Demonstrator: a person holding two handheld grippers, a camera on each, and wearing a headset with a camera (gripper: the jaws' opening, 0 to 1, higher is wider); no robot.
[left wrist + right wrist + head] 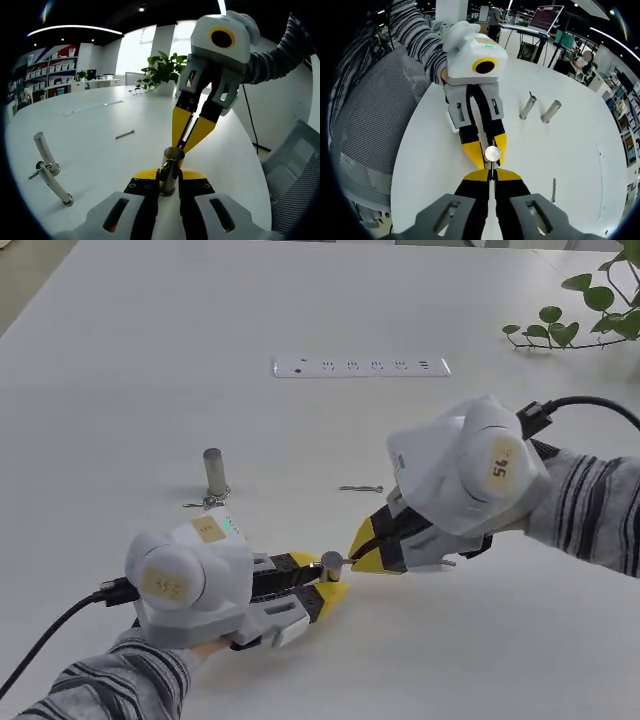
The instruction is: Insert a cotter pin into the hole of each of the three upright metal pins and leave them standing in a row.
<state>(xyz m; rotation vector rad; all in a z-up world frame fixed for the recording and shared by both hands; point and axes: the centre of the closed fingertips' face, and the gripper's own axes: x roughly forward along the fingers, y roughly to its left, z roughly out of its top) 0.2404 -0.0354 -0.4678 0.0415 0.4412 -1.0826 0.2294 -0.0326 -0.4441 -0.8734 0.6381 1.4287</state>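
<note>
Grippers meet tip to tip low over the near tabletop (450, 640). The left gripper (325, 575) is clamped around the shaft of a metal pin (331, 561). The right gripper (362, 543) is pinched almost closed on a thin cotter pin (348, 561), whose free end sits at the metal pin's head. Whether it has entered the hole is too small to tell.

To the left, the near standing pin (52, 182) carries a cotter pin through its top, and the far standing pin (45, 149), just beside it, looks bare. A loose cotter pin (360, 488) lies flat between the grippers and a power strip (360, 366), well apart from the standing pair.

The likely failure is misalignment. If the wire comes in skewed, it may bend or skate off the round surface. A hard push could also turn the metal pin in the left jaws or slip the wire from the right ones. The left gripper sits near the standing pair, so a careless swing could topple them.
</note>
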